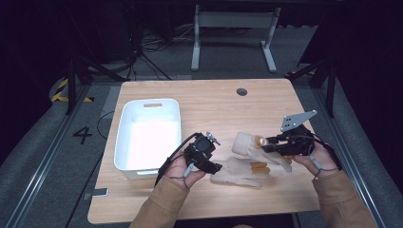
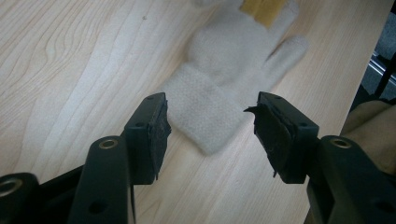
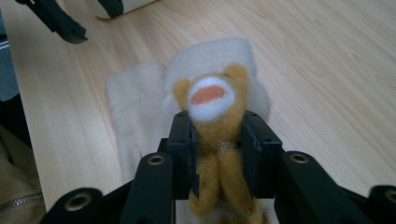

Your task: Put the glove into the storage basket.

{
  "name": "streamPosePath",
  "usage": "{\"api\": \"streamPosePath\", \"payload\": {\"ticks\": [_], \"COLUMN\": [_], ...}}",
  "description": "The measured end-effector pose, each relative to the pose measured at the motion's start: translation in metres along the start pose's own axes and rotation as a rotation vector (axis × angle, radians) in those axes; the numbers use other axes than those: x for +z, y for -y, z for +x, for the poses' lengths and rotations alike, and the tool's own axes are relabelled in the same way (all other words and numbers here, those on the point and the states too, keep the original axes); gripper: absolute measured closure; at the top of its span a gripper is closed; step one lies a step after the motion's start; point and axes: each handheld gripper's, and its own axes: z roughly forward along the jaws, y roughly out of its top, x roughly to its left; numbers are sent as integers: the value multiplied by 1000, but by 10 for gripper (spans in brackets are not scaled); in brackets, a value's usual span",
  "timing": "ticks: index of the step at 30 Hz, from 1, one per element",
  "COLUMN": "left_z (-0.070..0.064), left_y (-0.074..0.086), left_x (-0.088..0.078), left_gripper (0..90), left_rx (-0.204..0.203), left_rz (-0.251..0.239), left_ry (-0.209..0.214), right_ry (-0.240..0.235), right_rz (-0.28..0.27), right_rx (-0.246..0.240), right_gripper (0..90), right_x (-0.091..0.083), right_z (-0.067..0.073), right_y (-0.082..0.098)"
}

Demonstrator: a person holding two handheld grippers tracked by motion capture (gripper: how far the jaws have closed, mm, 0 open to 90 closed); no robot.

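The right tongs (image 3: 217, 140) clench one glove's (image 1: 252, 145) brown animal-face patch at lower right of centre on the surface (image 1: 214, 102), while the released left tongs (image 2: 210, 133) hover over the other glove's (image 2: 229, 79) cuff, apparently to grab it.

Blurred and cut-off glove parts

Beyond the left gripper (image 2: 210, 128), the cream glove (image 2: 224, 79) has blurred fingertips cut by the top edge; between the right gripper's (image 3: 217, 140) jaws, the brown piece (image 3: 219, 154) runs below the frame.

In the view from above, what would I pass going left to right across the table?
White plastic bin → left hand-held gripper → cream glove lying flat → right hand-held gripper, clamped on a second glove's brown animal patch.
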Motion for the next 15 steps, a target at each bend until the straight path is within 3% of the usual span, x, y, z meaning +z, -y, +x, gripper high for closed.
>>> {"api": "streamPosePath", "payload": {"ticks": [15], "left_z": [0], "left_y": [0], "left_x": [-1], "left_gripper": [450], "left_rx": [1], "left_rz": [-5], "left_ry": [1], "right_ry": [-93], "right_rz": [35], "right_rx": [-97], "right_gripper": [678], "right_x": [21], "right_z": [14], "right_y": [-3]}}
